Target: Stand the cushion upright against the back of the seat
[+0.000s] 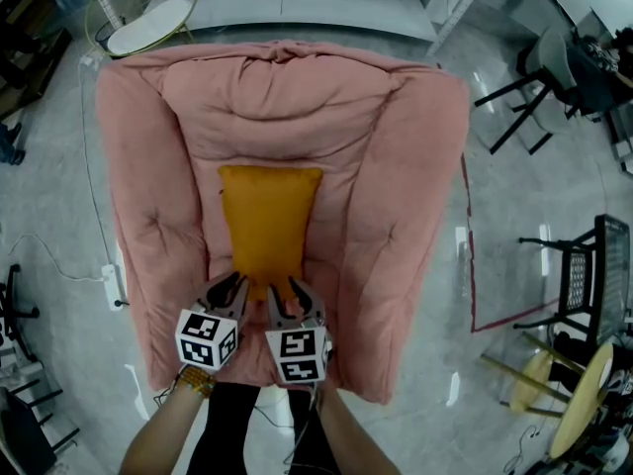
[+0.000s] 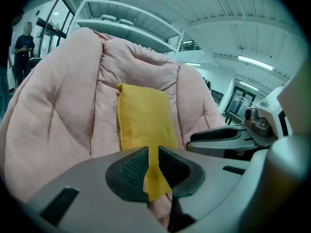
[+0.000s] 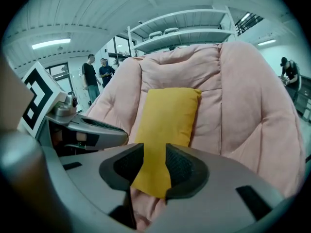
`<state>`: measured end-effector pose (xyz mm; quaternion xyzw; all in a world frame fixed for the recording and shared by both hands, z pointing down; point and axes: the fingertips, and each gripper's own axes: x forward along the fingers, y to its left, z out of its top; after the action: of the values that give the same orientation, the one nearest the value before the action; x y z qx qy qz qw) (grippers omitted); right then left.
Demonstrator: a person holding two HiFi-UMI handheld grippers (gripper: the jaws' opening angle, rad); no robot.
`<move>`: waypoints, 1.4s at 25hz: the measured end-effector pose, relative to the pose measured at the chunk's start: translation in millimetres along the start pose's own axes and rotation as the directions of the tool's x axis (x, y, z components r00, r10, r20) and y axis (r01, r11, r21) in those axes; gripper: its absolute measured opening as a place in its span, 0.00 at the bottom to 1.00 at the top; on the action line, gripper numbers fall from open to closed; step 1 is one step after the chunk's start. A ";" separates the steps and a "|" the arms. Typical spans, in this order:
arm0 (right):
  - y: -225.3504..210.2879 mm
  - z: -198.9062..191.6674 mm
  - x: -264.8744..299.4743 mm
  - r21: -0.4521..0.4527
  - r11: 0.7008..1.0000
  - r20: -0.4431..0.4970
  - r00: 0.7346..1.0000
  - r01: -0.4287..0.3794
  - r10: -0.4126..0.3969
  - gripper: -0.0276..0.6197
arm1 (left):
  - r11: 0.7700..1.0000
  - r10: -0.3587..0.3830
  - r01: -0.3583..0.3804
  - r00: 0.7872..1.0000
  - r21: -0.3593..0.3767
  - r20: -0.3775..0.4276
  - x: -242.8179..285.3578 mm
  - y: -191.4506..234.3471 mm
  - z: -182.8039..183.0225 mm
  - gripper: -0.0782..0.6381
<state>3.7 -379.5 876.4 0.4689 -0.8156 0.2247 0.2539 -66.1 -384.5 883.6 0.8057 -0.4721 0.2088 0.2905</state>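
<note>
We count one pink armchair (image 1: 396, 166), one yellow cushion (image 1: 267, 216) and two grippers, each with one marker cube. The cushion lies along the middle of the armchair's seat. Its far end rests against the foot of the back rest, and its near end reaches toward the seat's front edge, where both grippers meet it side by side. From the gripper views the cushion (image 2: 143, 115) looks propped up along the back, but we cannot tell how steeply it leans.

The left gripper (image 1: 229, 290) is at the cushion's near left corner. In its own view the left gripper (image 2: 153, 166) has its jaws drawn in to a thin slot, and a strip of the yellow fabric runs through that slot, pinched between the two dark pads.

The right gripper (image 1: 285, 293) is at the near right corner, close beside the left one. In its view the right gripper (image 3: 154, 166) has its jaws plainly wider, about half apart. The cushion (image 3: 167, 115) has its corner in the gap, but we do not see the pads pressing on it.

Off the armchair we count two dark chairs (image 1: 584, 275) on the floor to its right. In the right gripper view, two people (image 3: 90, 74) stand in the background on the left and one more at the right edge.
</note>
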 end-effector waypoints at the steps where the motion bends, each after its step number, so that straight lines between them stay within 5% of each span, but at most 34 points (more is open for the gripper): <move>1: 5.6 -0.3 -5.4 -0.002 1.000 0.003 1.000 -0.002 0.002 0.26 | 1.000 -0.002 0.002 1.000 -0.001 -0.001 -6.1 -3.0 -2.3 0.18; 23: 97.1 87.8 -189.4 -0.030 0.998 0.116 0.991 -0.060 0.063 0.26 | 0.997 -0.022 0.018 0.998 0.073 0.053 -191.0 -105.9 67.1 0.18; 35: 127.7 110.1 -262.3 -0.044 0.996 0.133 0.987 -0.080 0.085 0.26 | 0.991 -0.039 0.033 0.998 0.133 0.045 -265.8 -141.6 74.9 0.18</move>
<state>-17.8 -216.8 611.3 0.4438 -0.8537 0.1873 0.1977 -60.8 -209.9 627.2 0.8364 -0.4492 0.2151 0.2289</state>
